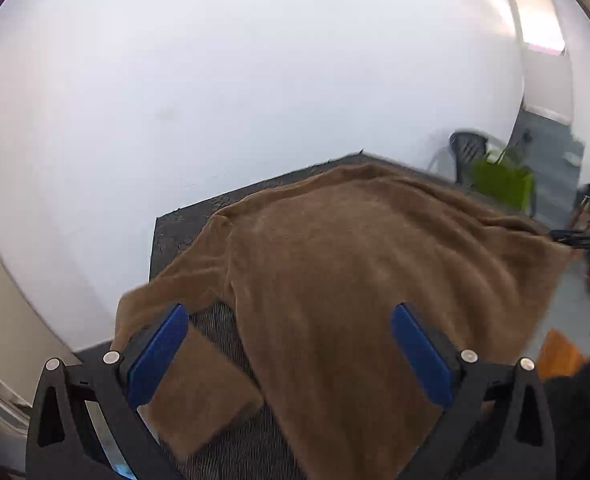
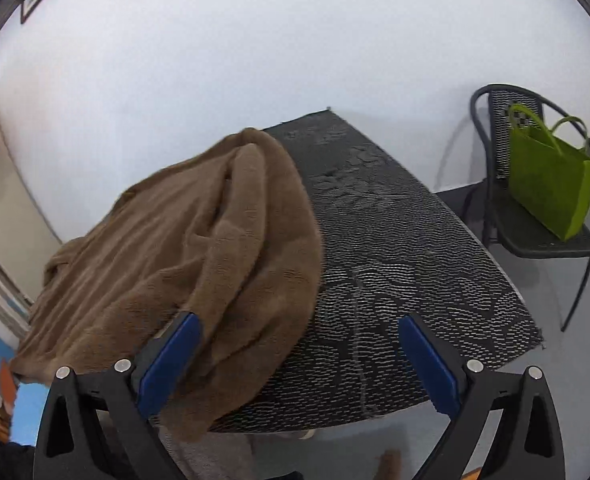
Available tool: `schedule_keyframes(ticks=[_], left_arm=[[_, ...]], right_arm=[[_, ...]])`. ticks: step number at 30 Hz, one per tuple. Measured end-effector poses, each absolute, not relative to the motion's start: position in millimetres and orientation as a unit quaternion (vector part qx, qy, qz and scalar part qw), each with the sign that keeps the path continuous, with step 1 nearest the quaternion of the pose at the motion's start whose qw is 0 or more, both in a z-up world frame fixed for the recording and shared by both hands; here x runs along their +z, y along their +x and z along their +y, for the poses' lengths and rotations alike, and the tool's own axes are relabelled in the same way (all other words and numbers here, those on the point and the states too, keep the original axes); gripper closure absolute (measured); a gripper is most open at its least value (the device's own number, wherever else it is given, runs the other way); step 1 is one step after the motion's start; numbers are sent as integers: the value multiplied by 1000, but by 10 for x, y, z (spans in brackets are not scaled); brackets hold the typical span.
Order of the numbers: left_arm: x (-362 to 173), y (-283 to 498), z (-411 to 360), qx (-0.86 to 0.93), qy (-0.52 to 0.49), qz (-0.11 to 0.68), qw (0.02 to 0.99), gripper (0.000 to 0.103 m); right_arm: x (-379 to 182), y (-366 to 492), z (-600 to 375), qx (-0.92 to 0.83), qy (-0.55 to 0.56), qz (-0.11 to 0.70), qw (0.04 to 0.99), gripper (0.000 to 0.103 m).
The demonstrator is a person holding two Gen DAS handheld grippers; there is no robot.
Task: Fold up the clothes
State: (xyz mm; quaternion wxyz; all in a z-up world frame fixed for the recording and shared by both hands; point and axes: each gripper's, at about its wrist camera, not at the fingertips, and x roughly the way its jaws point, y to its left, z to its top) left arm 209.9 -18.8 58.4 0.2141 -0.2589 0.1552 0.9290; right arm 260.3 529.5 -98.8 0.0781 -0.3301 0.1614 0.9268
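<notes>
A brown fleece garment, soft and fuzzy with thick rolled folds, lies heaped on the left half of a table covered in a dark woven mat with a pale scale-like pattern. In the right wrist view the cloth rises to a rounded hump at the back and spills over the table's near edge at the lower left. In the left wrist view the same garment spreads wide over most of the tabletop, with one sleeve-like strip trailing toward the left finger. The left gripper has its blue-padded fingers spread wide above the cloth, clamping nothing. The right gripper also stands wide apart, its left pad just beside a fold, its right pad over the bare mat; nothing is pinched. Behind the table is a plain white wall. To the right stands a black metal mesh chair holding a bright green felt tote bag with looped handles.
</notes>
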Motion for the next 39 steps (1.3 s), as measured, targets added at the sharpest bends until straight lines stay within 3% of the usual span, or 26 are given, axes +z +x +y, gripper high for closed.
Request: schedule_keyframes(ticks=[3,9,12,14,15,21,28,32,33,34,35,36,39], left_arm=[[527,1769,314,916,-278,192,214,0],[352,1151,981,892,-325,176,261,0],[183,875,1219,887,-345,176,250,0],[40,713,1316,882,-366,166,246,0],[-35,648,1374,879,-379,159,244,0],[-412,502,1441,861,-432,131,233,0],[-607,534,1388,855,-446,133,228,0],[-675,553,1344,858,-441,134,228,0],[-689,553,1328,858,-442,133,227,0],[-704,553,1313,857,-444,131,226,0],[-725,540,1304,856,-446,129,225,0],[-744,529,1297,855,-449,128,225,0],[-789,508,1276,852,-455,121,228,0]], right_arm=[[-1008,2582,5298,925,-338,154,82,16],[-1133,2470,5065,922,-365,115,68,29],[-1175,2381,5007,922,-365,108,67,45],[-1182,2368,4980,923,-367,110,48,61],[-1179,2368,4972,922,-367,114,36,69],[-1143,2383,5335,913,-338,229,13,82],[-541,2492,5745,945,-253,163,131,82],[-473,2503,5871,944,-245,194,105,76],[-532,2498,5854,942,-252,201,99,56],[-606,2481,5815,939,-261,202,95,23],[-680,2464,5776,937,-270,204,90,12],[-754,2453,5729,934,-279,205,85,8],[-940,2368,5600,924,-318,196,78,8]])
